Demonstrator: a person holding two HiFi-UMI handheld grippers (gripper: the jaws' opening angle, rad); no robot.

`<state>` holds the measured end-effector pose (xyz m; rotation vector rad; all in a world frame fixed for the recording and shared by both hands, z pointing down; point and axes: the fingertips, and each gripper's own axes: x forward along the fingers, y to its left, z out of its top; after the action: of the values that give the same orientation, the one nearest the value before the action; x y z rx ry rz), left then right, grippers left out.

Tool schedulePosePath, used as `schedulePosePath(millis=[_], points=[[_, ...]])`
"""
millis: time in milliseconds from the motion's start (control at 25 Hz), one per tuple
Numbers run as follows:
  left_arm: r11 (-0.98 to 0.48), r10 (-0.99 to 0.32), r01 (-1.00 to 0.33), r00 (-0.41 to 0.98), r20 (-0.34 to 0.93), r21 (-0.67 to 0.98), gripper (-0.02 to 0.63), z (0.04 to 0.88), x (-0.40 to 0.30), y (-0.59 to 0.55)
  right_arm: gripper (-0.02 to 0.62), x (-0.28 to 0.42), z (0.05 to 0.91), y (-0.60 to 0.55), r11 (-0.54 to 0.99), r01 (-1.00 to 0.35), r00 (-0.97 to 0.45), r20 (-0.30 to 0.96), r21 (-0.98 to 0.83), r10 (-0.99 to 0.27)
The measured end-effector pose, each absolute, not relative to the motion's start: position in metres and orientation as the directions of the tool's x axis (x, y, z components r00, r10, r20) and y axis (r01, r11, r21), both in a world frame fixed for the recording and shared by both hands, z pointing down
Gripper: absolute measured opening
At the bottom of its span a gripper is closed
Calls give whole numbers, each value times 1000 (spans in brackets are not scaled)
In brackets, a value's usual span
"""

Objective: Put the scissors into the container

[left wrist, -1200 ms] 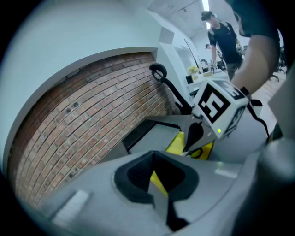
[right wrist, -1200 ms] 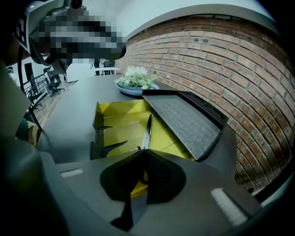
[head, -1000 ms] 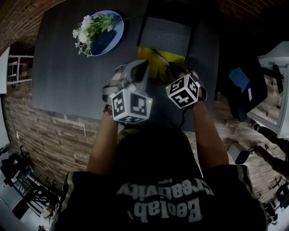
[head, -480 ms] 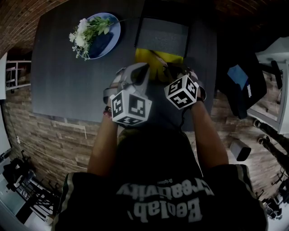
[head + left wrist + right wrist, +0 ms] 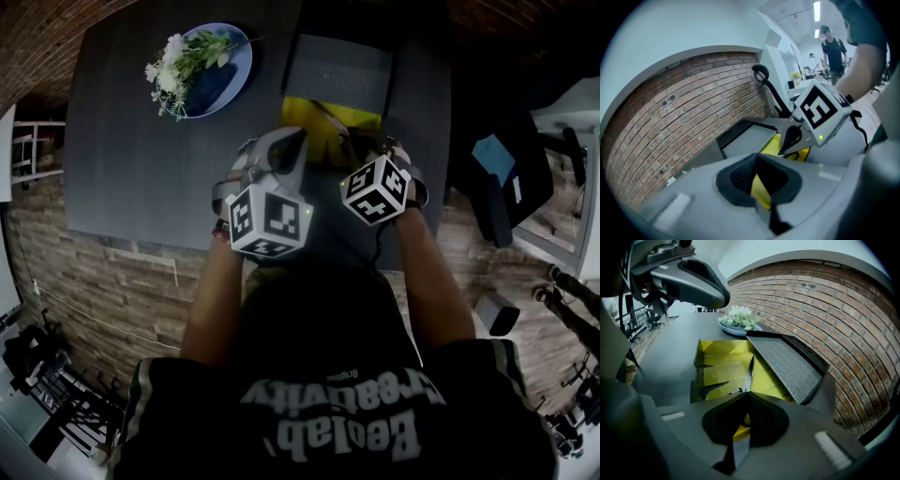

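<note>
I count one scissors [image 5: 749, 371], one container [image 5: 719, 375], one lid [image 5: 342, 73], one plate [image 5: 234, 73], one flower bunch [image 5: 183, 58], one table [image 5: 141, 159].

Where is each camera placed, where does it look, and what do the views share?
Head view: on the person's head, facing down at the table; shows torso, forearms, left hand-held gripper, right hand-held gripper.
Left gripper view: on the left one, facing the brick wall; shows its jaws, the right one.
Right gripper view: on the right one, facing the scissors; shows its jaws, the left one.
Shared: all three show the yellow container.
</note>
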<state>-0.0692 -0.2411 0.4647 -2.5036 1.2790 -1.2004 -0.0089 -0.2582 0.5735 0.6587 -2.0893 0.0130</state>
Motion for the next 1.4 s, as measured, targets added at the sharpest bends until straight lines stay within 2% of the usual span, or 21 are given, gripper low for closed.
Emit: schedulePosePath(millis=[320, 720, 1400], points=[[-647, -716, -652, 341, 609, -396, 3, 463, -70, -238, 5, -10, 573, -256, 864, -442, -446, 776, 242, -446], [-656, -710, -642, 346, 614, -397, 3, 463, -68, -238, 5, -7, 565, -256, 845, -504, -493, 743, 179, -452], [-633, -734, -665, 351, 581, -398, 2, 451, -58, -244, 5, 0, 514, -252, 828, -556, -621, 624, 77, -475]])
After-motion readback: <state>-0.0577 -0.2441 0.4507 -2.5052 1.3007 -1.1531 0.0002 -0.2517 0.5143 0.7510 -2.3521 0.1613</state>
